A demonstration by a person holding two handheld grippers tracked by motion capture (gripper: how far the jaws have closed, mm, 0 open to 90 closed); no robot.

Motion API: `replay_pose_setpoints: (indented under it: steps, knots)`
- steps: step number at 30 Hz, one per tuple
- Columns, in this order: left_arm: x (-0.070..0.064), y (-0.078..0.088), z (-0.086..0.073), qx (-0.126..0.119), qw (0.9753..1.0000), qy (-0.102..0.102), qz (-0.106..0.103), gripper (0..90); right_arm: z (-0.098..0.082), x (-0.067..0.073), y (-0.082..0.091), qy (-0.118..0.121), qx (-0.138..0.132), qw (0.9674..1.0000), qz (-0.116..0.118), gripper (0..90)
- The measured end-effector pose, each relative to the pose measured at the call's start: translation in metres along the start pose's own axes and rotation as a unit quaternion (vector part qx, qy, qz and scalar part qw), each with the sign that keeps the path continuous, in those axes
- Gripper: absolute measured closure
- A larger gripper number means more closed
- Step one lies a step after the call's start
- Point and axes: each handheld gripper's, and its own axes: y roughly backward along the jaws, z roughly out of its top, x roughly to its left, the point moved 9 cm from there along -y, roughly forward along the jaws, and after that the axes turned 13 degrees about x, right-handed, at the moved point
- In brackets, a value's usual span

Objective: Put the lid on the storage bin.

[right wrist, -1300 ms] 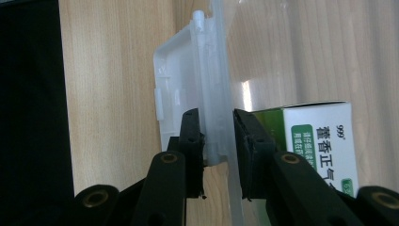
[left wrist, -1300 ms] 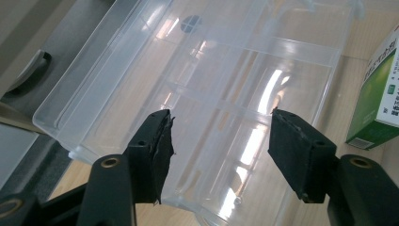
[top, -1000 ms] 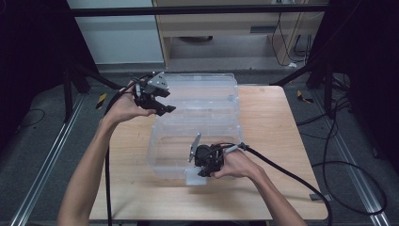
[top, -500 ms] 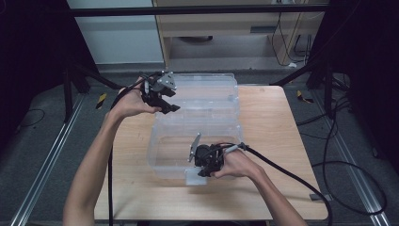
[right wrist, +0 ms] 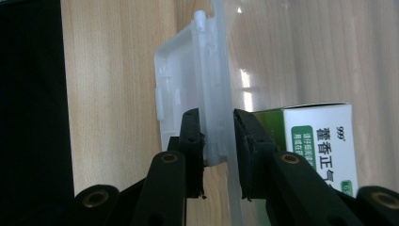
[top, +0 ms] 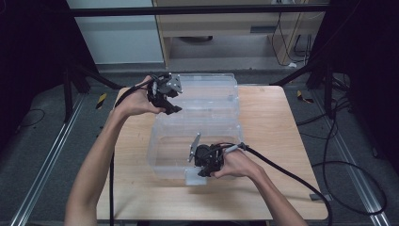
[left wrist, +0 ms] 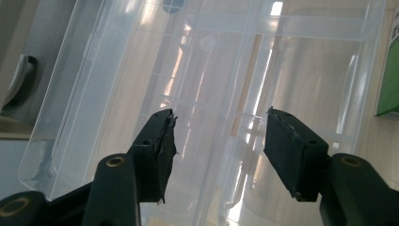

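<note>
Left gripper (top: 173, 109) has slid right since the earlier high-view frame, from off the box's far-left corner to over the open lid (top: 207, 96) at upper centre, w/ jaws just been closing a little. Nothing between them: in the left gripper view the two black pads (left wrist: 162, 146) stand wide apart, clear plastic of the lid (left wrist: 221, 70) behind, no contact. Green pack edge (left wrist: 389, 80) peeks in at far right of that view.

Right gripper (top: 203, 173) hasn't budged, lower centre of high view, at the near wall of the clear storage box (top: 164, 155). In the right gripper view its jaws are clamped on the box's front wall, right where the white latch (right wrist: 181, 94) sits; pads press it from both sides. Just right of the jaws, inside the box, a white-and-green medicine carton (right wrist: 320, 136), close to the wall; can't tell if touching.

Box sits mid-table on the wooden tabletop (top: 282, 141), lid folded back toward top of frame. Person's forearms come in from the bottom edge.
</note>
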Motion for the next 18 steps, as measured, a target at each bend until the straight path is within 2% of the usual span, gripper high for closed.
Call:
replay_pose_setpoints:
  steps: [5, 7, 11, 18]
  knots:
    - [-0.0003, -0.0027, 0.0033, 0.008, 0.9999, -0.01, 0.006, 42.5, -0.0001, 0.0, 0.0, 0.001, 0.0, 1.0, 0.0, 74.5]
    - [0.0009, -0.0031, 0.0035, 0.019, 0.9996, -0.02, 0.011, 42.6, 0.0, -0.0001, 0.0, 0.002, 0.0, 1.0, -0.001, 74.5]
    - [0.0006, -0.004, 0.0063, 0.022, 0.9993, -0.027, 0.014, 42.6, -0.0001, -0.0003, 0.0, 0.002, 0.0, 1.0, -0.001, 74.5]
    - [0.0027, -0.0087, 0.0059, 0.043, 0.9979, -0.038, 0.03, 43.4, -0.0007, 0.0001, 0.0002, -0.001, 0.003, 1.0, -0.001, 74.6]
